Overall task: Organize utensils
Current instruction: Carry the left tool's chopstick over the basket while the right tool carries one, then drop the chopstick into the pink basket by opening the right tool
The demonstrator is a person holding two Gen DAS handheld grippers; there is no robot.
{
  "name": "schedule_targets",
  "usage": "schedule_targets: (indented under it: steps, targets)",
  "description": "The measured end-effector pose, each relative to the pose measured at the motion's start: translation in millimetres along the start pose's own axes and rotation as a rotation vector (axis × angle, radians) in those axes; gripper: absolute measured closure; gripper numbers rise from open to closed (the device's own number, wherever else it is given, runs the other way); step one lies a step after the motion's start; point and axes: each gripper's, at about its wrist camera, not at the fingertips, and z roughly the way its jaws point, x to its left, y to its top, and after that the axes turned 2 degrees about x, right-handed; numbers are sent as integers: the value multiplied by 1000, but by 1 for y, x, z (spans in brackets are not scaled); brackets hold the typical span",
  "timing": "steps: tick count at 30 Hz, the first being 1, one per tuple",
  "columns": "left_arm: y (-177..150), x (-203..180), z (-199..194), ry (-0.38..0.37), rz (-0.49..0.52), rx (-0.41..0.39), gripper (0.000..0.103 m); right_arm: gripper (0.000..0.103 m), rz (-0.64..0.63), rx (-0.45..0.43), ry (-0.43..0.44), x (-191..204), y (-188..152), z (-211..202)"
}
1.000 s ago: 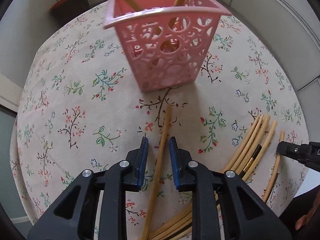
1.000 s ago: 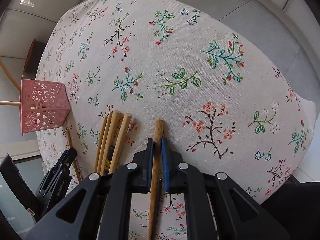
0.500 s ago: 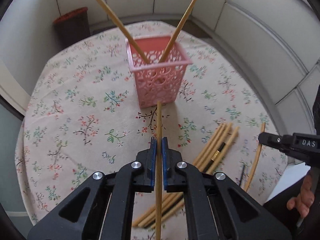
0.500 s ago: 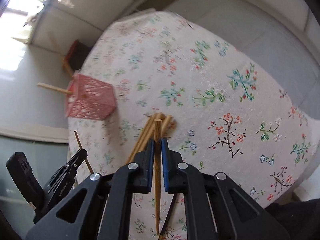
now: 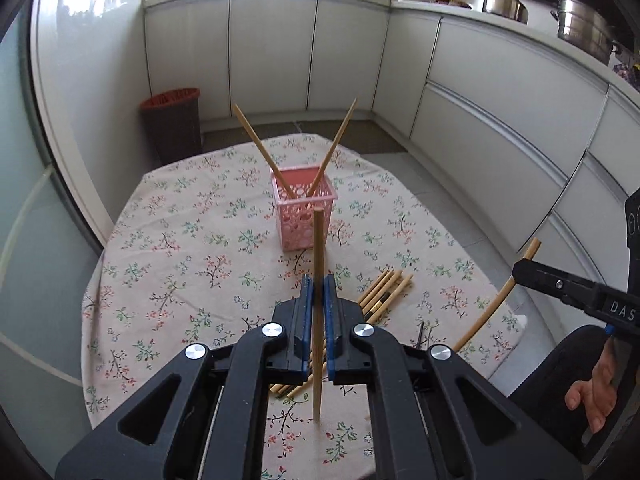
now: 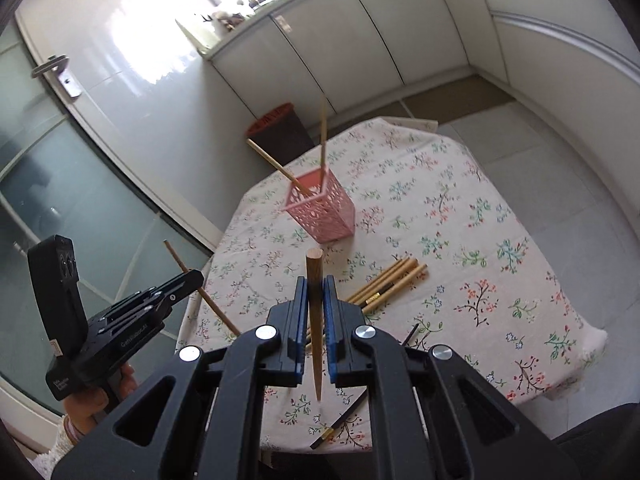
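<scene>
Gripped in the left gripper (image 5: pixel 319 294), pads clamped on its shaft: a light bamboo chopstick (image 5: pixel 319 248), raised clear of the floral tablecloth (image 5: pixel 180 248) and pointing toward the pink basket (image 5: pixel 305 220). Seen again in the right wrist view at the lower left edge, where the same left gripper (image 6: pixel 188 280) held its stick slanting up and away. Pinched likewise in the right gripper (image 6: pixel 316 300), blue pads tight on either side: a darker brown chopstick (image 6: pixel 314 276), blunt end forward, tapered tip trailing back between the black arms, also lifted off the cloth. Glimpsed from the left wrist at the right border: the right gripper (image 5: pixel 524 270) with its stick curving out past both sides of the tip. Stood near the middle of the table, toward the far side: the perforated basket, upright, already holding two chopsticks (image 5: pixel 256 140) crossed in a V and leaning to opposite corners. Left lying on the cloth between basket and grippers: a loose bundle of remaining chopsticks (image 6: pixel 390 280), roughly parallel, one with a dark gold-banded section. Separated nearer the table's edge: a single dark chopstick (image 6: pixel 340 424). Beyond the table: a dark bin with a red rim (image 5: pixel 172 120) against white cabinets (image 5: pixel 272 52).
</scene>
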Motion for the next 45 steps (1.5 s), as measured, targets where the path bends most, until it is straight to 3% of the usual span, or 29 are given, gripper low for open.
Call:
schedule_targets:
  steps: [4, 12, 17, 22, 28, 30, 32, 34, 38, 45]
  targets:
    - [23, -1, -24, 1, -18, -55, 98, 95, 3, -31, 18, 4, 9, -9]
    - [108, -5, -45, 31, -27, -190, 98, 95, 32, -95, 38, 0, 36, -24]
    - [147, 0, -28, 64, -67, -246, 98, 95, 44, -107, 30, -7, 44, -25]
    - [170, 3, 13, 105, -82, -226, 98, 95, 55, -103, 15, -12, 49, -18]
    - [154, 17, 68, 128, -100, -117, 95, 95, 45, -101, 9, -9, 58, -9]
    - [143, 24, 69, 134, -122, -110, 79, 95, 39, -108, 9, -6, 64, -7]
    - [131, 34, 56, 127, -171, -154, 59, 95, 35, -125, 14, -2, 72, -6]
    - [118, 44, 39, 136, -218, -211, 54, 95, 26, -150, 19, 4, 83, -6]
    - [88, 67, 21, 171, -311, -235, 52, 95, 6, -212, 33, 21, 114, -3]
    - [59, 96, 31, 245, -333, -193, 52, 95, -34, -363, 31, 55, 170, 16]
